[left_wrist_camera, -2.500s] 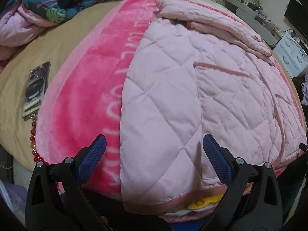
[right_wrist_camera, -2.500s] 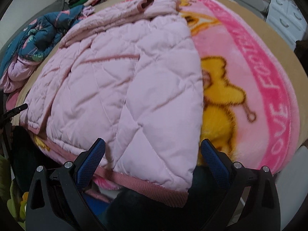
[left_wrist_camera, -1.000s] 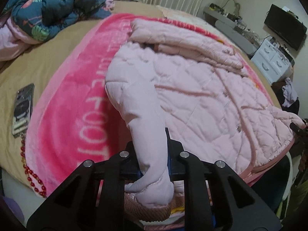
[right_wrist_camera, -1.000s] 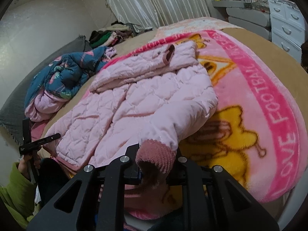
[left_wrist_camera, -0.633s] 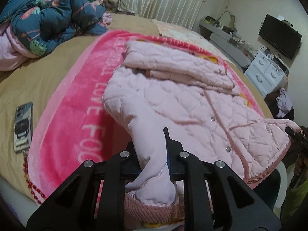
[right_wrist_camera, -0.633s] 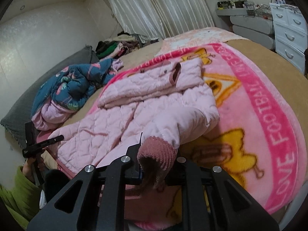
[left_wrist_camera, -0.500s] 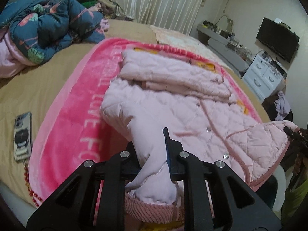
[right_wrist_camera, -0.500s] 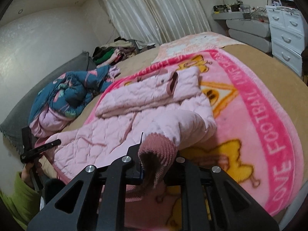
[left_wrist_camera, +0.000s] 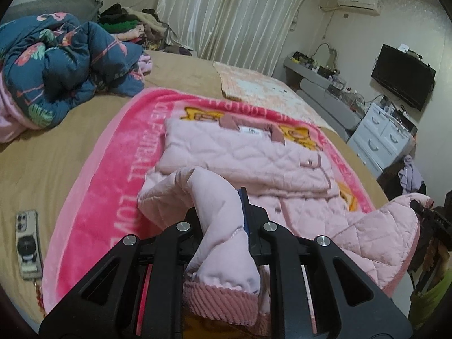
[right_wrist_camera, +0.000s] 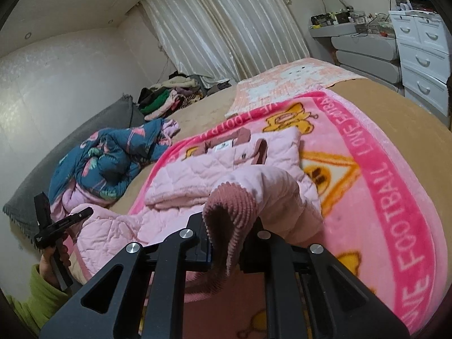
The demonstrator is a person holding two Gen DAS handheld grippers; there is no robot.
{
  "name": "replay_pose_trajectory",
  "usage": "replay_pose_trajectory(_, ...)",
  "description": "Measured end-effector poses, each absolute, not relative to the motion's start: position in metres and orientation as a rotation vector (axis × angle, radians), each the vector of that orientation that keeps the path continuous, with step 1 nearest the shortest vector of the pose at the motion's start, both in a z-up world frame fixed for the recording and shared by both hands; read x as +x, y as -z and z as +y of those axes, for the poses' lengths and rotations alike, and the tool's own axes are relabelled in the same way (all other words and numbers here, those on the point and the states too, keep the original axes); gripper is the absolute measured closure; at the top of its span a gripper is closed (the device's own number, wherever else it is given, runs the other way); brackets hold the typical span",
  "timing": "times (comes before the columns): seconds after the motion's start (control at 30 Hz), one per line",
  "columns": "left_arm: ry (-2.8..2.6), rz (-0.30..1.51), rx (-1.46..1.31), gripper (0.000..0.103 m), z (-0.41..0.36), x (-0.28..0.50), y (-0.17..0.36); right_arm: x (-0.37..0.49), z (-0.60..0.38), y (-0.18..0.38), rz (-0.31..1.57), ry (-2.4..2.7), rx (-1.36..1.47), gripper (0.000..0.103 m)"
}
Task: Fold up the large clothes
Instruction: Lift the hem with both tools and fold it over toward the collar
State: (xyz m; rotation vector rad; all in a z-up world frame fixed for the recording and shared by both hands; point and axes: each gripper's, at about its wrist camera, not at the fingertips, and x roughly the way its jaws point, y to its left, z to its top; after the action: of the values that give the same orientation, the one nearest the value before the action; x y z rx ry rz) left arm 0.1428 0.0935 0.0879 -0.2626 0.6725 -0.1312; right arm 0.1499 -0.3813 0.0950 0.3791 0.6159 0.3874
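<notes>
Left claw [left_wrist_camera: 223, 220] and right claw [right_wrist_camera: 226, 234] each clamp the pink jacket's [left_wrist_camera: 243, 152] hem, its body lying ahead.

Both cameras sit low at the bed's near edge, close above the pink jacket [left_wrist_camera: 248, 152], facing the curtain [left_wrist_camera: 226, 14]. The left wrist view looks from the jacket's left side, the right wrist view from its right side [right_wrist_camera: 226, 163]. Both share the jacket, the pink blanket [left_wrist_camera: 107, 163] and the blue quilt [right_wrist_camera: 113, 158].
</notes>
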Motion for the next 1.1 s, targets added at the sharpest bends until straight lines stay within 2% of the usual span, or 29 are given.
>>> replay_pose_trajectory(0.6, 0.06, 0.639, -0.303, 0.093, 0.107, 0.208, -0.113, 0.22, -0.388, -0.113, 0.607, -0.353, 0.464, 0.092)
replay_pose_trajectory(1.1, -0.015, 0.656, -0.319, 0.093, 0.118, 0.263, -0.1, 0.29, -0.391, -0.104, 0.694, -0.336, 0.522, 0.089)
